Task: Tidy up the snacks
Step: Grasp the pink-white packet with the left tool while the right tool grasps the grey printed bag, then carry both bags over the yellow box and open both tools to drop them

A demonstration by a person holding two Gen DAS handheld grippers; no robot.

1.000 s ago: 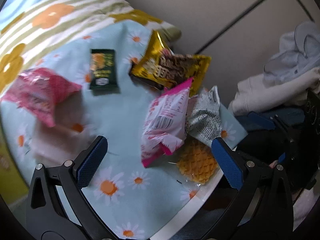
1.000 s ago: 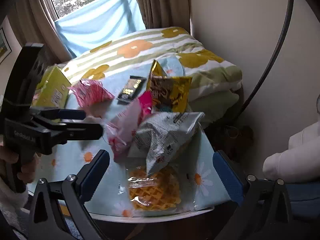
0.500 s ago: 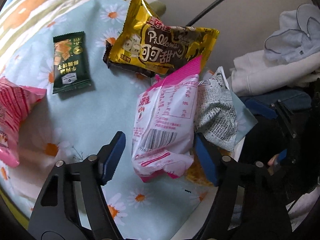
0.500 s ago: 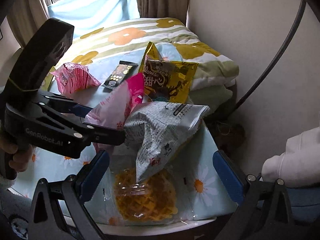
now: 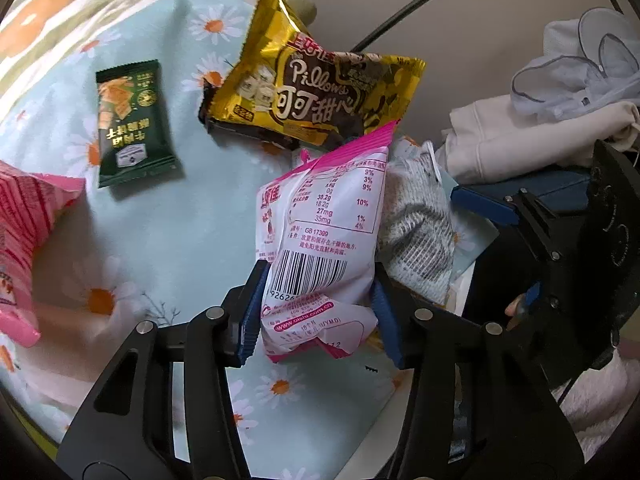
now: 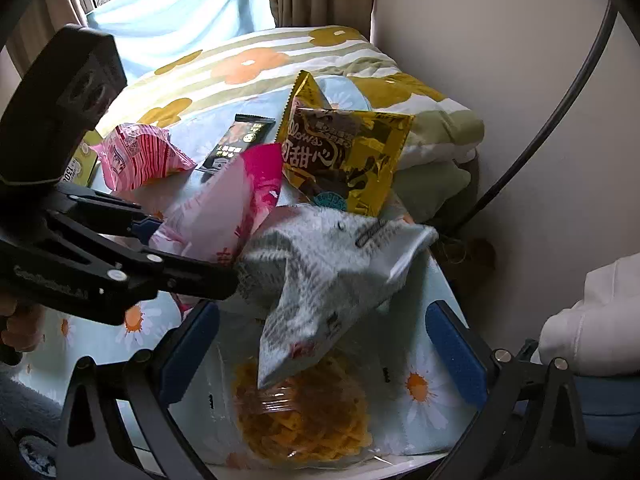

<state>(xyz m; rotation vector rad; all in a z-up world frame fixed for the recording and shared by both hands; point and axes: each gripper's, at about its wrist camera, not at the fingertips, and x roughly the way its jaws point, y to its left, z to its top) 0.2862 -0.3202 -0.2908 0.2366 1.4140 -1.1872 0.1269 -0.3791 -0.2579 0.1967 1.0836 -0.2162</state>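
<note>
My left gripper (image 5: 318, 306) is shut on the lower end of a pink-and-white snack bag (image 5: 324, 240), which also shows in the right wrist view (image 6: 224, 216). A grey snack bag (image 6: 320, 280) leans beside it over a clear pack of waffle snacks (image 6: 304, 412). My right gripper (image 6: 320, 354) is open, its fingers on either side of the grey bag and waffle pack. A gold Pillows bag (image 5: 312, 92), a dark green packet (image 5: 132, 124) and a red-striped pink bag (image 5: 24, 236) lie on the daisy tablecloth (image 5: 160, 220).
A floral striped pillow (image 6: 248, 68) lies behind the table. Folded clothes (image 5: 552, 120) are piled at the right. A yellow box (image 6: 82, 164) stands at the far left. The table's front edge (image 6: 320, 470) is close below the waffle pack.
My left gripper moved in on the pink-and-white bag and closed on its lower end. The right gripper came slightly closer to the grey bag and stayed open.
</note>
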